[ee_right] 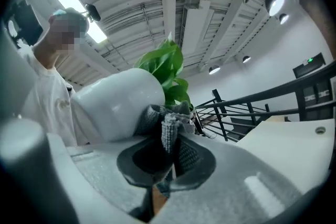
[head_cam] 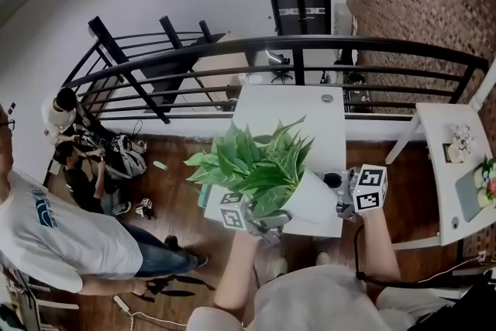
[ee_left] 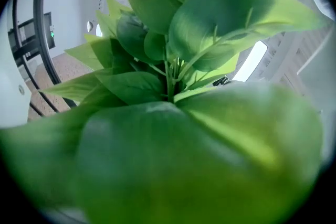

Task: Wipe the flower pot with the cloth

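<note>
The right gripper point(ee_right: 167, 157) is squeezed tight on the grey cloth point(ee_right: 160, 118). Just past its tips, the cloth touches the side of the white flower pot point(ee_right: 118, 102), which is tipped over. I think the wiping step is on. Next, rub the cloth round the pot's side, pressing softly. Farther along, green leaves point(ee_left: 173, 155) hide the jaws of the left gripper point(head_cam: 260, 225), so I cannot tell if they are closed.

Pale grey shirt point(head_cam: 325, 298), square-marked cubes point(head_cam: 370, 187)
</note>
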